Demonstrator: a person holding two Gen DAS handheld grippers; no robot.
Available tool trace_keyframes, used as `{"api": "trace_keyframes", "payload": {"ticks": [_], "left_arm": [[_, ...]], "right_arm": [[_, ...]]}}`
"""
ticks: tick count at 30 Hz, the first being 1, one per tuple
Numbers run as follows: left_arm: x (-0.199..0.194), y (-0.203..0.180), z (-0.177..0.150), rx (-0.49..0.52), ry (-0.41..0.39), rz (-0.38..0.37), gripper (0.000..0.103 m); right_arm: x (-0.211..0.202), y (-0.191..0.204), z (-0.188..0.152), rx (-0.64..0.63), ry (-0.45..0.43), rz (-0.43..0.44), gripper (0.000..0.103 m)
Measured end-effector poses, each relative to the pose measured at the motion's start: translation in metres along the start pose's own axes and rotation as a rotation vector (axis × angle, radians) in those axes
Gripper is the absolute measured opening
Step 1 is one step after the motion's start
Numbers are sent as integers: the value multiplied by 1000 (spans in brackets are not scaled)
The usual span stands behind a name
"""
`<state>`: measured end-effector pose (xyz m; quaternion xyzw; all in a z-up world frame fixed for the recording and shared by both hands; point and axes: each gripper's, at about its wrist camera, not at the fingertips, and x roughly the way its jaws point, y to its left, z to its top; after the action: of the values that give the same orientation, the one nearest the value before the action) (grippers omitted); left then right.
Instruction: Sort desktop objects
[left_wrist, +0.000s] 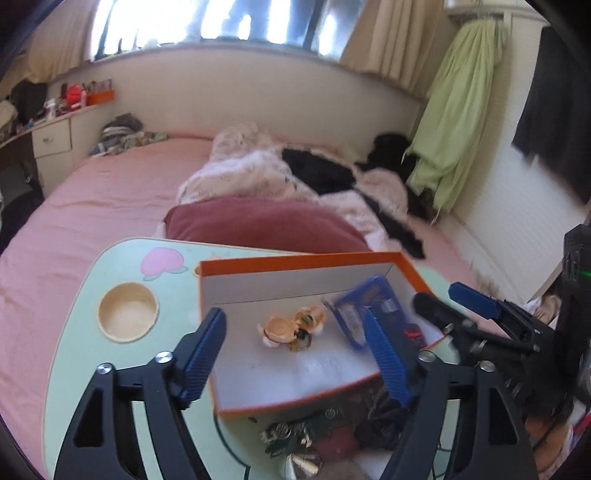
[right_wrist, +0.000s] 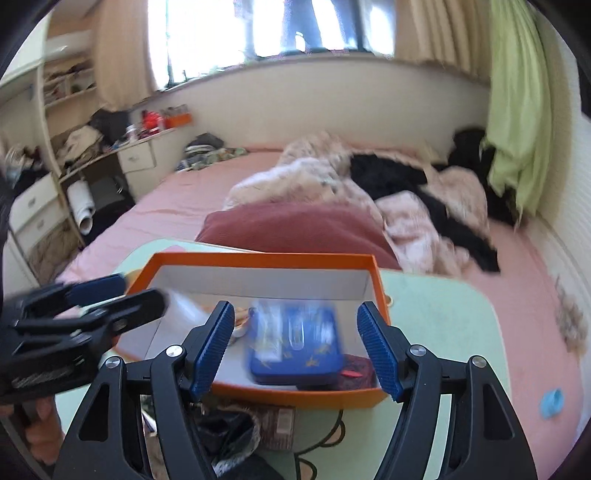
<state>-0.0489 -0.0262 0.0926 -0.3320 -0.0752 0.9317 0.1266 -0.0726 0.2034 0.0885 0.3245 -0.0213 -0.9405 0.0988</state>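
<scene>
Left gripper (left_wrist: 295, 343) jaws wide, empty, above orange box (left_wrist: 295, 262). Right gripper (right_wrist: 295, 347) spread, released; blue case (right_wrist: 295, 347) blurred between pads, untouched.

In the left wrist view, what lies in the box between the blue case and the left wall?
A small orange plush keychain lies on the orange box floor, left of the blue case; left wrist view.

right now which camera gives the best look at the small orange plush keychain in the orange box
The left wrist view. There the small orange plush keychain lies unobstructed on the white floor of the orange cardboard box. In the right wrist view only a sliver of it shows, hidden behind the right gripper's finger and the blurred blue case.
</scene>
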Motion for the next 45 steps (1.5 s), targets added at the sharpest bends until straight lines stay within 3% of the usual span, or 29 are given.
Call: {"api": "trace_keyframes", "payload": {"ticks": [3,6,12,14,16,19,22,27,45], "left_arm": [[-16,6,-21,19,5,31,85],[-27,6,-54,58,72,45,88],[-29,10,-112,52,149,-24,99],[-19,9,-128,101,191,22,100],[-15,-3,-137,222,192,127,103],[-18,-8,-138,237,171,150,103],[-19,-1,-138,210,173,137,103],[-20,1,-139,206,171,139,103],[-20,0,-139,206,171,140,103]], "right_arm": [[-24,-13,-13,64,-56,38,76],[-47,-15,-32,45,-70,53,77],[-64,-8,-87,-2,39,64,78],[-62,-4,-106,-11,74,47,78],[-53,-2,-121,-25,115,11,78],[-28,1,-139,-85,173,-65,94],[-6,-1,-144,-72,182,-57,102],[24,1,-153,-76,184,-53,103],[21,0,-150,-76,184,-52,103]]}}
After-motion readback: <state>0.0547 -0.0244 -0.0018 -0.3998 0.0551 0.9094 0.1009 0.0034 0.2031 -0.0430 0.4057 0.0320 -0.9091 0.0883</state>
